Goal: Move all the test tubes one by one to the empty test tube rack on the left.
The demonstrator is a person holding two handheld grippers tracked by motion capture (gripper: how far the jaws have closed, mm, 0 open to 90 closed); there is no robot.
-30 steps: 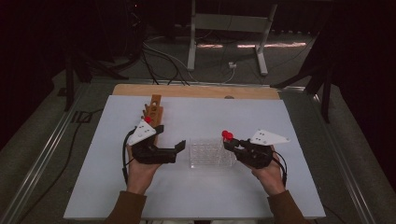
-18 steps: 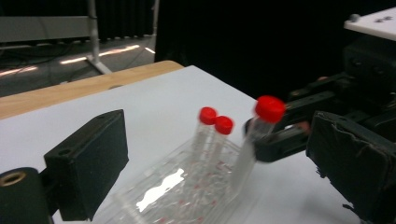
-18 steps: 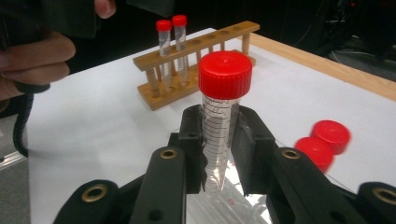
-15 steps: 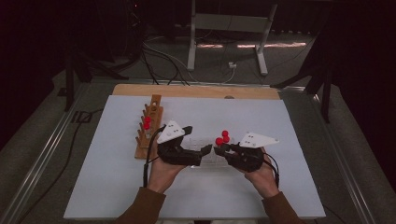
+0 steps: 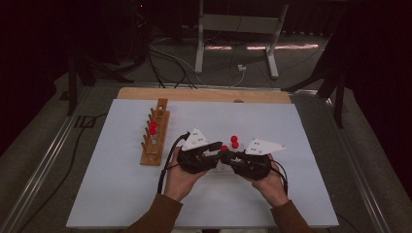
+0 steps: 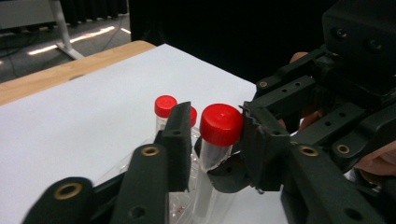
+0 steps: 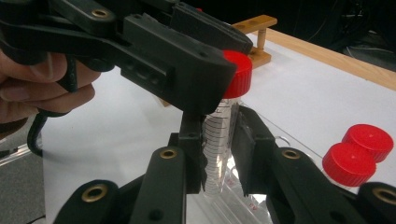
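- From the high view we see the left gripper (image 5: 214,154) and the right gripper (image 5: 232,159) meeting nose to nose at the middle of the white counter (image 5: 116,194), with a small red cap (image 5: 224,148) just showing between them.
- The left gripper view tells us more: its jaws have just been closing and now press on the red cap (image 6: 221,124) of an upright clear tube (image 6: 208,186).
- The right gripper view shows the lower part: its jaws are clamped on the tube (image 7: 219,144) body, below the cap, with printed marks visible on the plastic.
- So one tube is held by both grippers, the left on the cap, the right on the body, above a clear rack (image 7: 261,193) that looks faint in both gripper views.
- Two more red-capped tubes (image 5: 234,141) stand just behind the grippers in the high view; the right gripper view shows their caps close up at its right edge.
- The high view alone gives us the wooden rack (image 5: 155,138) well to the left, carrying two red caps; the right gripper view catches just its far end.
- The person's hands (image 5: 180,177) come in from the bottom edge.
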